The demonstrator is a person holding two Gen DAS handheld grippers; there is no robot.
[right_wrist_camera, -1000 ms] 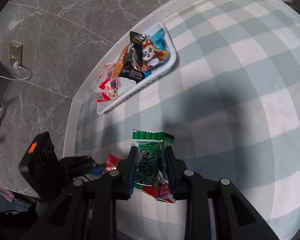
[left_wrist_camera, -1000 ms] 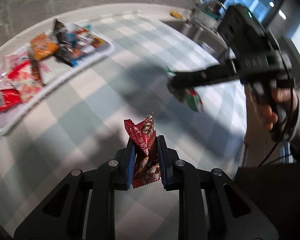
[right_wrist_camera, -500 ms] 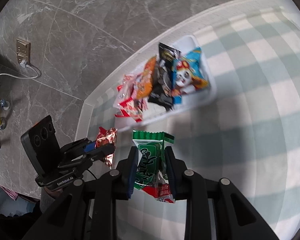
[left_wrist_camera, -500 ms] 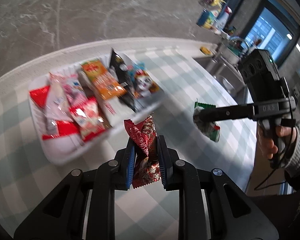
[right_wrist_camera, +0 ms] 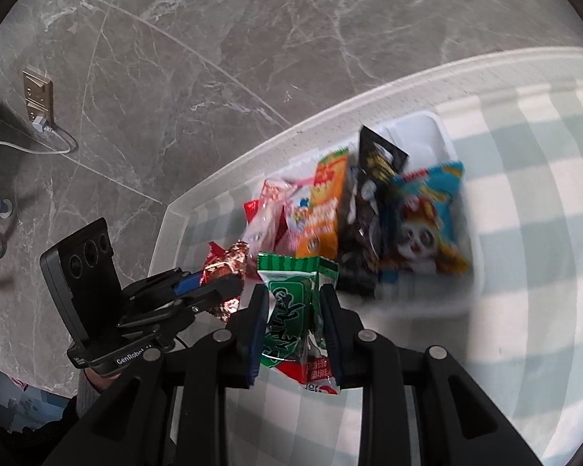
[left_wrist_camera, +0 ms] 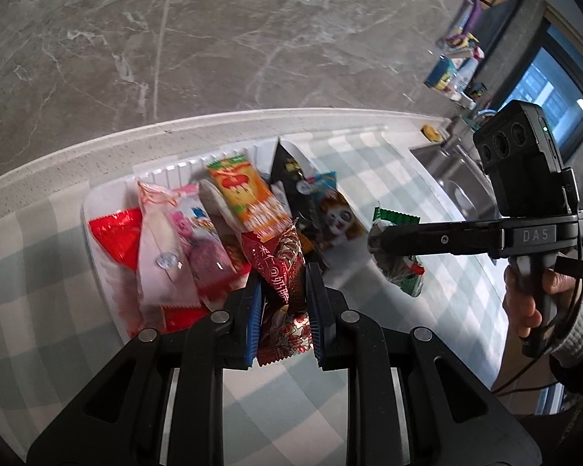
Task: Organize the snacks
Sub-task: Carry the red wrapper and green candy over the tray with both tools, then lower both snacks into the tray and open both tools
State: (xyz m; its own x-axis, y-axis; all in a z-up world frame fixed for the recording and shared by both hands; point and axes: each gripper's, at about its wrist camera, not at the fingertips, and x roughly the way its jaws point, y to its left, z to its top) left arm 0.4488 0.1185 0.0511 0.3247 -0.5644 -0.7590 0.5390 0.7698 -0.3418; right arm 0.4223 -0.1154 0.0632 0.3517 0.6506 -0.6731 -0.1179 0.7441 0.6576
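Note:
My left gripper (left_wrist_camera: 283,285) is shut on a red foil snack packet (left_wrist_camera: 281,272) and holds it over the near edge of a white tray (left_wrist_camera: 97,202) full of snack packs. My right gripper (right_wrist_camera: 294,291) is shut on a green snack packet (right_wrist_camera: 291,303) and holds it just short of the tray's (right_wrist_camera: 427,132) near edge. The right gripper with the green packet (left_wrist_camera: 398,268) also shows in the left wrist view, right of the tray. The left gripper with the red packet (right_wrist_camera: 225,264) shows in the right wrist view, at the tray's left.
The tray holds an orange pack (left_wrist_camera: 245,198), a black pack (left_wrist_camera: 295,178), a blue panda pack (right_wrist_camera: 427,217), a pink-white pack (left_wrist_camera: 171,248) and red packs. It sits on a green-white checked cloth (right_wrist_camera: 524,233) by the marble wall. A sink (left_wrist_camera: 454,178) lies beyond at the right.
Both grippers have moved toward the tray with their packets held; the tray now fills the middle of both views, with the packets at its edge.

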